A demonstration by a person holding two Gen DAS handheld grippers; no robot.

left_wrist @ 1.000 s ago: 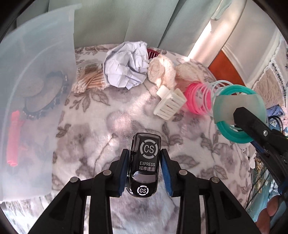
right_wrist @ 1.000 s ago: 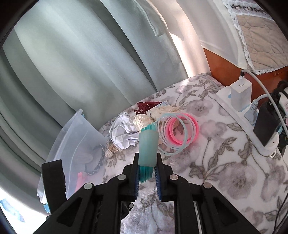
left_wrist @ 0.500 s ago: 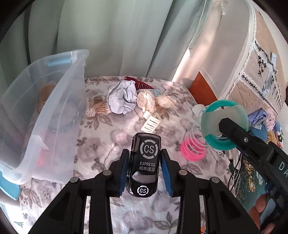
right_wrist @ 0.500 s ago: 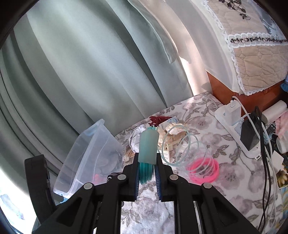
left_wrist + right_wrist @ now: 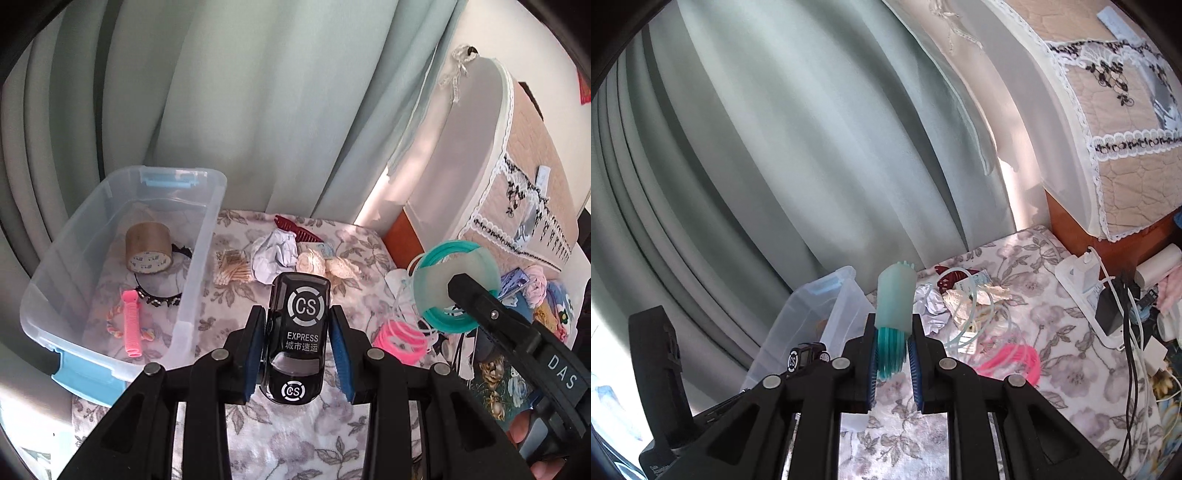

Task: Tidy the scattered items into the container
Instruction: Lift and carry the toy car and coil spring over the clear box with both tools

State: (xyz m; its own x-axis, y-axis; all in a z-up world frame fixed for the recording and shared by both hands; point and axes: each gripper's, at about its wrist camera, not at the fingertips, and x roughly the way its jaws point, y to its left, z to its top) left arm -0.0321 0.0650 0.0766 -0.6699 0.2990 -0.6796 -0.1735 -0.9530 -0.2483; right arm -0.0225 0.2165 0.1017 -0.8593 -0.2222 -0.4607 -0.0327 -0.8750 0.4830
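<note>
Currently the toy car (image 5: pixel 297 341) is pinched by the left tool (image 5: pixel 297 354), the spring coil (image 5: pixel 892 325) by the right tool (image 5: pixel 892 363). Both are best released low inside the clear bin (image 5: pixel 201 258), trailing pink loops kept clear of its rim.

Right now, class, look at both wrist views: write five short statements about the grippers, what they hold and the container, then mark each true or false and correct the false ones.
1. The left gripper grips a black toy car. True.
2. The right gripper is empty. False: it clamps the teal end of a spring toy.
3. The clear container already holds a tape roll. True.
4. The crumpled paper lies in the container. False: it lies on the floral cloth.
5. A pink tube lies in the container. True.
</note>
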